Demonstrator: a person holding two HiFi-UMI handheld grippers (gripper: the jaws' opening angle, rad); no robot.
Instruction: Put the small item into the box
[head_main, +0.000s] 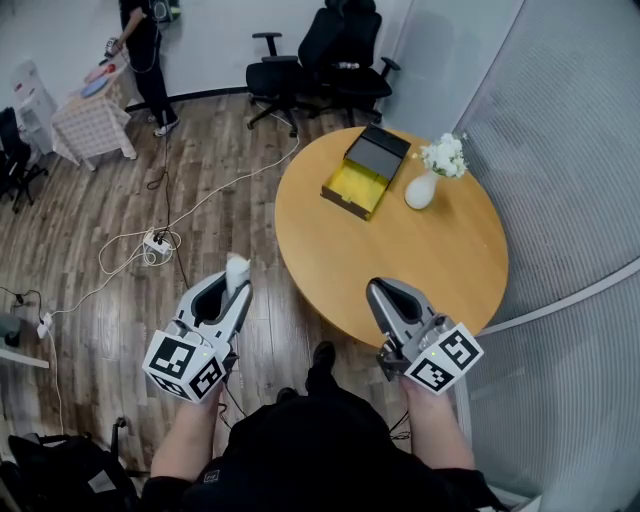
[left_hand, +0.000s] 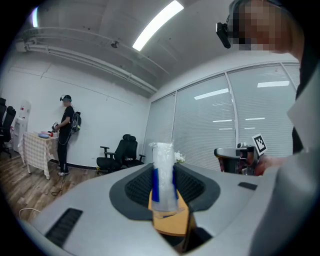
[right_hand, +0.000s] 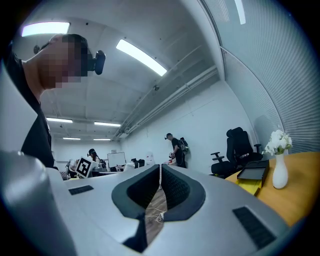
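My left gripper (head_main: 234, 287) is shut on the small item (head_main: 237, 268), a white and blue wrapped packet that stands upright between the jaws. In the left gripper view the small item (left_hand: 163, 177) sticks up past the fingertips. The gripper hangs over the wooden floor, left of the round table (head_main: 440, 260). The box (head_main: 365, 172) lies open on the far side of the table, with a yellow inside and a black lid. My right gripper (head_main: 381, 291) is shut and holds nothing, over the table's near edge; its jaws meet in the right gripper view (right_hand: 160, 172).
A white vase with flowers (head_main: 432, 175) stands just right of the box. Black office chairs (head_main: 320, 60) stand beyond the table. A power strip and cables (head_main: 155, 243) lie on the floor to the left. A person (head_main: 145, 60) stands by a small table at the far left.
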